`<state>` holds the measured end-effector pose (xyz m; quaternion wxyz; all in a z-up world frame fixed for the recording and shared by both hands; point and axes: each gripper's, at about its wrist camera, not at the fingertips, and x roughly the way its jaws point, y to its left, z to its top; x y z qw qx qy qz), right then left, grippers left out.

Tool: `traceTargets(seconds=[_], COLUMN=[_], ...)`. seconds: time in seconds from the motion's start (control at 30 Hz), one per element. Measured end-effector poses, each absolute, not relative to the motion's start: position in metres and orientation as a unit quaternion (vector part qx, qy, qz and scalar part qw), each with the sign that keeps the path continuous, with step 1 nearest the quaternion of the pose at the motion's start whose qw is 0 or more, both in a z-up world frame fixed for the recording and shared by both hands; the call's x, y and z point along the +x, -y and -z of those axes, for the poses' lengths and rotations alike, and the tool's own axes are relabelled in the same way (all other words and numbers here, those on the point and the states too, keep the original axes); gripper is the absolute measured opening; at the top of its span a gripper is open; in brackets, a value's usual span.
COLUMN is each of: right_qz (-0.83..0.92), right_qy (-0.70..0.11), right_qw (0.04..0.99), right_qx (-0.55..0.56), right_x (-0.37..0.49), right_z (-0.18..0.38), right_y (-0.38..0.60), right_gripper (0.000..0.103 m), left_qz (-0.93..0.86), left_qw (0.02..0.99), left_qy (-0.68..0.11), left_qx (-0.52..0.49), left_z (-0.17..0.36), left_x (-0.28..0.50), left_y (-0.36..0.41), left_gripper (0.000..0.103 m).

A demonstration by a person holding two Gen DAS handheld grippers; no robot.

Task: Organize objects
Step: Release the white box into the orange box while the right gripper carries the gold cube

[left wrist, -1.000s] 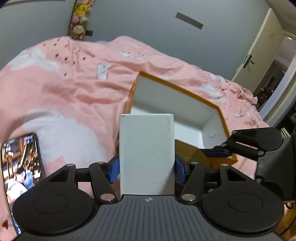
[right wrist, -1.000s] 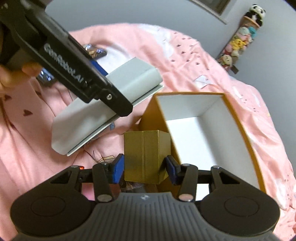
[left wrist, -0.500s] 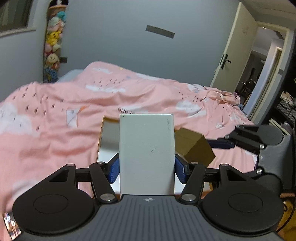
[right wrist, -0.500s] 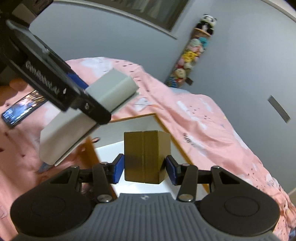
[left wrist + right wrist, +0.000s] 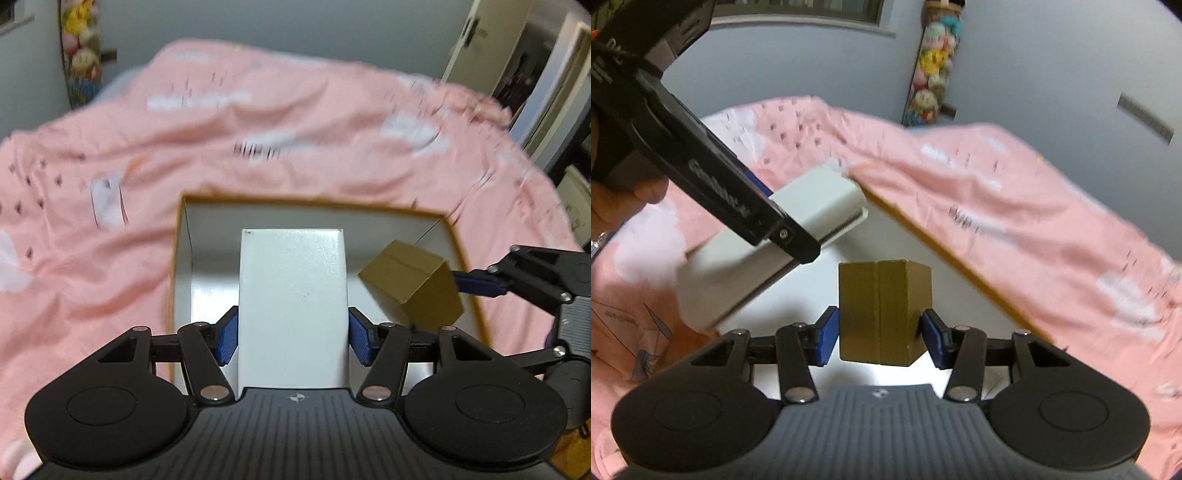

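My left gripper [image 5: 293, 334] is shut on a flat white box [image 5: 293, 306] and holds it over an open orange-rimmed storage box [image 5: 310, 205] with a white inside, which lies on the pink bed. My right gripper [image 5: 881, 334] is shut on a small gold-brown box [image 5: 882, 310] and holds it above the same storage box [image 5: 960, 266]. In the left wrist view the gold-brown box [image 5: 413, 284] hangs to the right of the white box. In the right wrist view the white box [image 5: 768, 247] sits at upper left.
A pink duvet [image 5: 258, 122] with white clouds covers the bed all around the storage box. A strip of plush toys [image 5: 932, 74] hangs on the grey wall. A door [image 5: 476, 40] stands at the far right.
Both grippers have tilted down and moved over the storage box, each still holding its box. The storage box's white inside now fills the middle of both views.
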<state>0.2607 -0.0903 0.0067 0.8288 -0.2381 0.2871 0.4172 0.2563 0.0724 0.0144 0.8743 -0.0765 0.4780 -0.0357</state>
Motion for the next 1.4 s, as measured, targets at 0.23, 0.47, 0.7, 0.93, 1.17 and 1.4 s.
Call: traceTargets(seconds=[0.23, 0.47, 0.7, 0.93, 1.17, 1.4], right_qz=[-0.431, -0.437, -0.443, -0.439, -0.44, -0.439], right_qy=[-0.337, -0.357, -0.387, -0.407, -0.413, -0.413], right_qw=[0.808, 0.799, 0.786, 0.781, 0.777, 0.778], right_qx=[-0.218, -0.207, -0.188, -0.177, -0.178, -0.177], right_x=[0.289, 0.291, 0.299, 0.304, 0.302, 0.303], right_z=[0.028, 0.039, 0.05, 0.059, 0.062, 0.058], right_y=[0.085, 0.094, 0.1, 0.1, 0.101, 0.102], right_gripper=[0.05, 0.05, 0.05, 0.051, 0.051, 0.051], left_qz=[0.019, 0.001, -0.009, -0.033, -0.028, 0.019], left_qw=[0.86, 0.842, 0.817, 0.798, 0.79, 0.834], left_qy=[-0.509, -0.54, -0.575, -0.594, -0.596, -0.517], left_qx=[-0.038, 0.011, 0.038, 0.094, 0.136, 0.19], left_z=[0.017, 0.037, 0.063, 0.083, 0.083, 0.049], left_x=[0.275, 0.305, 0.309, 0.308, 0.302, 0.28], left_y=[-0.064, -0.053, -0.045, -0.036, -0.031, -0.021], left_gripper=[0.068, 0.068, 0.068, 0.07, 0.075, 0.074])
